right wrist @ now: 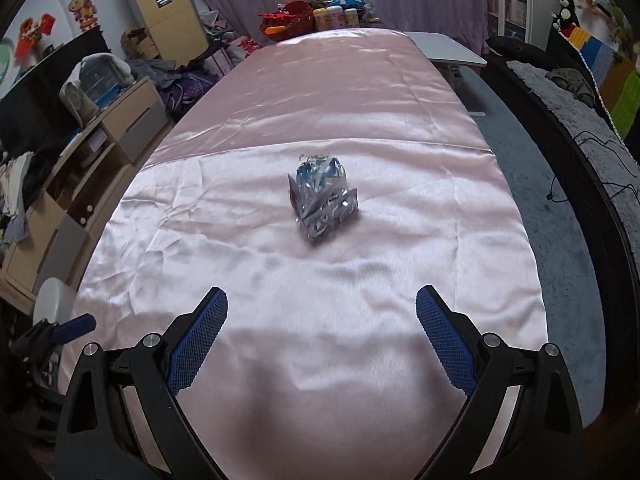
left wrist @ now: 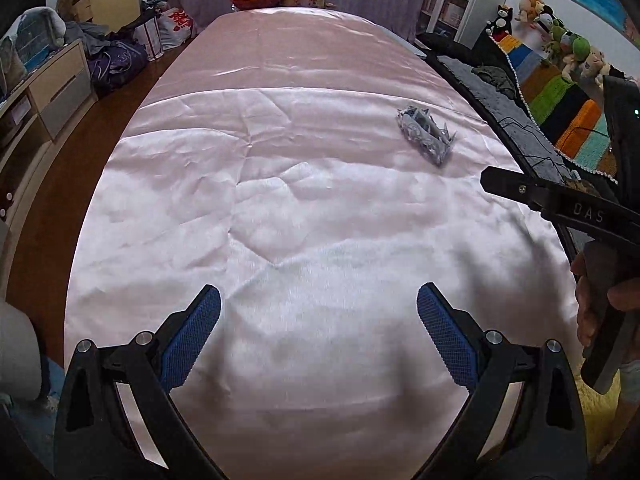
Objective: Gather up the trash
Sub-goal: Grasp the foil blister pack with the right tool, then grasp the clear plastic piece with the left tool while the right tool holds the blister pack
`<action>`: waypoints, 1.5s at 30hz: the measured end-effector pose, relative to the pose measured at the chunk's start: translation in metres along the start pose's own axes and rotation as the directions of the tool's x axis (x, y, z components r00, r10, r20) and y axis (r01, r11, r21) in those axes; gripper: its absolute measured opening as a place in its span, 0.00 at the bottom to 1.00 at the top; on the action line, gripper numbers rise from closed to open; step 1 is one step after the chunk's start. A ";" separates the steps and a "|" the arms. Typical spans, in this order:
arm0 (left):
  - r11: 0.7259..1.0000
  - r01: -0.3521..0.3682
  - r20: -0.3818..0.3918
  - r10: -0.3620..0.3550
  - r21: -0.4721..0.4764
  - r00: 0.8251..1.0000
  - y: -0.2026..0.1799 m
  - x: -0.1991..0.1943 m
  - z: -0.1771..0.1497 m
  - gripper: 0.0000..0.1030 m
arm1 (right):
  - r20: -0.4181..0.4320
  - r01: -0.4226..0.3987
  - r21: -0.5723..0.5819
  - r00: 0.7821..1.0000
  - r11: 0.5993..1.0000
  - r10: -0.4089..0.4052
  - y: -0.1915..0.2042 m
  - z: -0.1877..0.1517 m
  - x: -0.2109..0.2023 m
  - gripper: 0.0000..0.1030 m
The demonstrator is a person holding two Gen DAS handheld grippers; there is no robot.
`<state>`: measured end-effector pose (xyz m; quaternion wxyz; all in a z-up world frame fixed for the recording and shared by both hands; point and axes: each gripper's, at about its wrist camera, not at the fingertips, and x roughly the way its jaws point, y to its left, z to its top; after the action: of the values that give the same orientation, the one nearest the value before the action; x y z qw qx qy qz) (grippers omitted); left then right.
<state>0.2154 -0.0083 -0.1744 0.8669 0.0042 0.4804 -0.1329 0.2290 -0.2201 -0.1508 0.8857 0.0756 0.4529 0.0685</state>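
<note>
A crumpled silver and blue foil wrapper (right wrist: 322,200) lies on the pink satin cloth (right wrist: 320,128) covering a long table, straight ahead of my right gripper (right wrist: 322,308) and well beyond its fingertips. That gripper is open with nothing between its blue pads. In the left wrist view the same wrapper (left wrist: 427,134) lies far off to the upper right of my left gripper (left wrist: 319,308), which is open and empty over the near part of the cloth (left wrist: 280,208). The right gripper's black body shows at that view's right edge, held by a hand (left wrist: 592,300).
A red basket (right wrist: 288,20) and bottles (right wrist: 336,16) stand at the table's far end. Drawers (right wrist: 120,120) and piles of bags line the left side. A grey sofa (right wrist: 568,128) with a striped blanket and plush toys (left wrist: 568,40) runs along the right. A white cylinder (right wrist: 54,300) stands near left.
</note>
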 end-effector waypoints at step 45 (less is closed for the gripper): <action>0.976 0.122 -0.004 -0.124 0.177 0.992 -0.100 0.112 0.138 0.65 | 0.059 0.055 0.094 0.996 0.994 -0.061 -0.108 0.070 0.024 0.49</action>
<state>0.3630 -0.1485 -0.1809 0.8550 0.0511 0.4628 -0.2285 0.3055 -0.3259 -0.1510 0.8964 0.1051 0.4302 0.0194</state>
